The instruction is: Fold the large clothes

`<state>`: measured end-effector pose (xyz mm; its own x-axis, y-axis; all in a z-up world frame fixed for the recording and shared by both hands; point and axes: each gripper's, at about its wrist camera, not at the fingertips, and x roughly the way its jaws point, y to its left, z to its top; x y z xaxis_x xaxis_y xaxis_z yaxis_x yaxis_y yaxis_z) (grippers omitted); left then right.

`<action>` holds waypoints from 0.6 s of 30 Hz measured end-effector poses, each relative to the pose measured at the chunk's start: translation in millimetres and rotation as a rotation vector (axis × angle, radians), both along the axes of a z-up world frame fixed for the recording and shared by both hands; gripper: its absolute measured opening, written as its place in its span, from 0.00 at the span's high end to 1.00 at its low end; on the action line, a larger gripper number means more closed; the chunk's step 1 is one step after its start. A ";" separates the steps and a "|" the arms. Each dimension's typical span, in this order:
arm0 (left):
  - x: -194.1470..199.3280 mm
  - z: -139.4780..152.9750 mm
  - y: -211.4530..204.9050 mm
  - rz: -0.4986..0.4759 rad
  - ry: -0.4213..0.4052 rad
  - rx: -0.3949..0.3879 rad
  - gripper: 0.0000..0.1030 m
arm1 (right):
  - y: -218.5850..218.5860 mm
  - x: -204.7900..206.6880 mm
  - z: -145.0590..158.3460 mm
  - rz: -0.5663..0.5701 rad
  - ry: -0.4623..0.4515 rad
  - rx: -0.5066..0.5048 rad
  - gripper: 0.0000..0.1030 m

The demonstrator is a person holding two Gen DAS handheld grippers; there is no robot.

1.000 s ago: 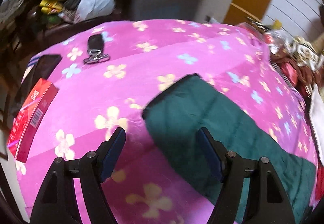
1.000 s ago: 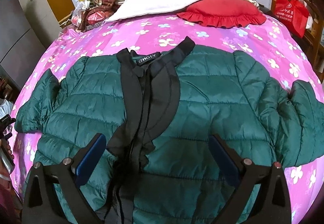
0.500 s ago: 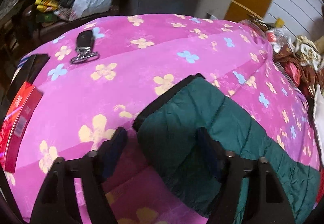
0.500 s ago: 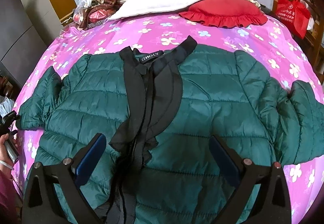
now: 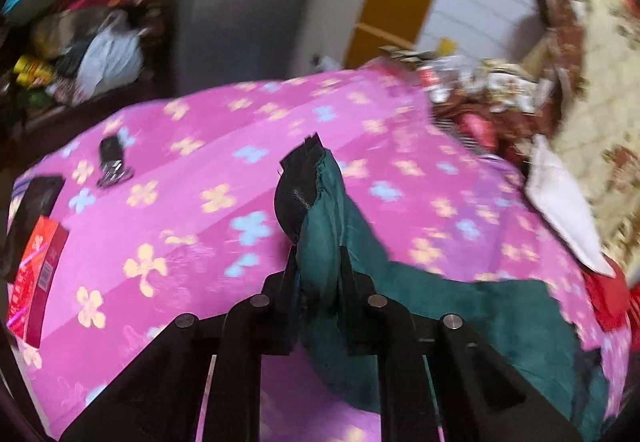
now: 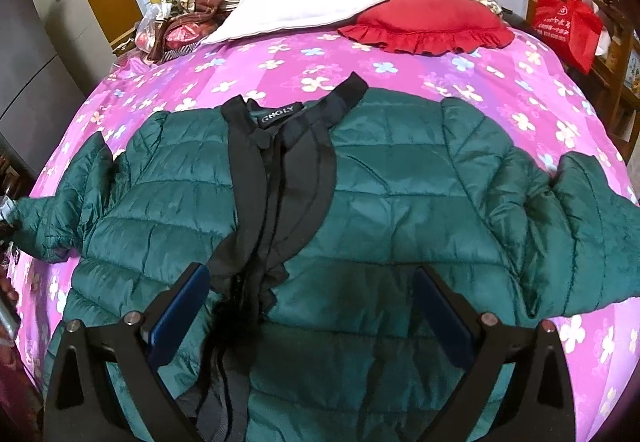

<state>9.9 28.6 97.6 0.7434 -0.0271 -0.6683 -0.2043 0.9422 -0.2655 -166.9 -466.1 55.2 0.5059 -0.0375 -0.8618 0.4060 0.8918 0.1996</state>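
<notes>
A dark green quilted jacket (image 6: 400, 210) with black collar and front trim lies spread open on the pink flowered bedspread (image 6: 440, 70). In the left wrist view my left gripper (image 5: 318, 266) is shut on the jacket's left sleeve (image 5: 320, 226), whose black cuff sticks up above the fingers, lifted off the bed. The sleeve also shows at the left edge of the right wrist view (image 6: 52, 226). My right gripper (image 6: 312, 306) is open and empty, hovering over the jacket's lower front.
A red box (image 5: 34, 274), a dark case (image 5: 32, 202) and a car key (image 5: 112, 162) lie on the bed's left side. A red cushion (image 6: 428, 22), a white pillow (image 6: 296, 6) and bedding are piled at the head. A red bag (image 6: 568, 26) is at right.
My left gripper closed on the sleeve cuff and lifted it off the bed, swinging right. The right gripper stayed open over the jacket, moving slightly.
</notes>
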 end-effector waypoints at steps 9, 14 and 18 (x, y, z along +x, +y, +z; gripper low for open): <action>-43.8 52.5 -95.6 -0.233 -0.078 0.057 1.00 | -11.9 -21.2 3.6 -0.025 -0.004 -0.009 0.00; -66.5 66.8 -150.7 -0.350 -0.095 0.094 1.00 | -20.7 -35.1 6.2 -0.037 -0.003 -0.022 0.00; -82.0 70.0 -191.6 -0.424 -0.090 0.112 1.00 | -26.8 -45.6 7.9 -0.050 -0.006 -0.021 0.00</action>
<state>-72.1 -163.0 167.6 0.7374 -0.2730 -0.6178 0.2251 0.9617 -0.1563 -212.5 -493.0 63.0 0.5082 -0.0811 -0.8574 0.4493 0.8743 0.1835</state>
